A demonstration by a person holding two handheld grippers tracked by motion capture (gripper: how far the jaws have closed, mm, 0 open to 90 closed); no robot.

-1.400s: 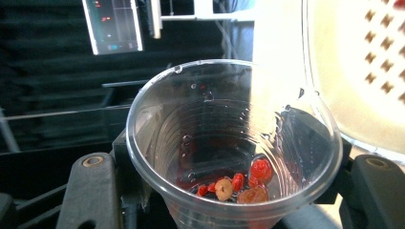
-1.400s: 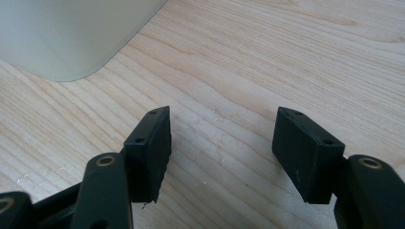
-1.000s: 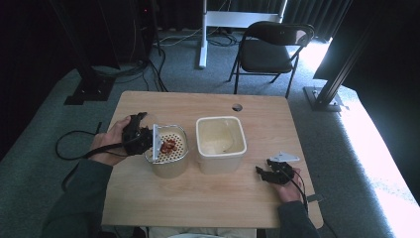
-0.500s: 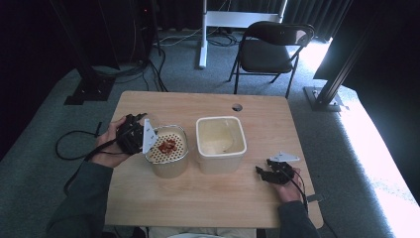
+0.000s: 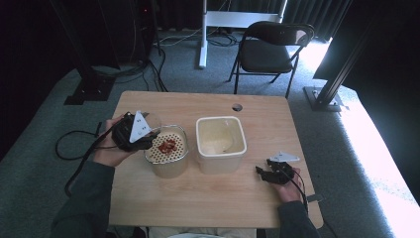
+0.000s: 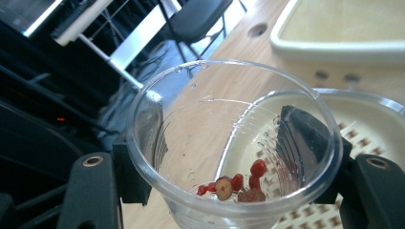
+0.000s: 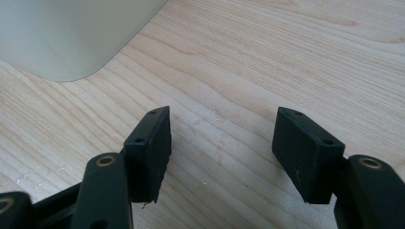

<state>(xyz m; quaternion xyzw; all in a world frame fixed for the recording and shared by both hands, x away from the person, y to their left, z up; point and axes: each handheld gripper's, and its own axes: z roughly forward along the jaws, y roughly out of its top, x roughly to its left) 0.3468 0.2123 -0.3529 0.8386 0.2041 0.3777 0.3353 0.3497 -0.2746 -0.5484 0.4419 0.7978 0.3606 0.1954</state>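
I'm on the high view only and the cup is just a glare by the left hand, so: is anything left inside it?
Observer: Yes. The left gripper view shows a few red berries at the bottom of the clear cup.
Operator: Is the cup gripped, or only resting there?
Observer: Gripped. The left gripper has its black jaws pressed on opposite sides of the cup's wall.
Operator: And the right gripper, holding anything?
Observer: No. The right gripper has its jaws apart with nothing between them, over bare wooden table.
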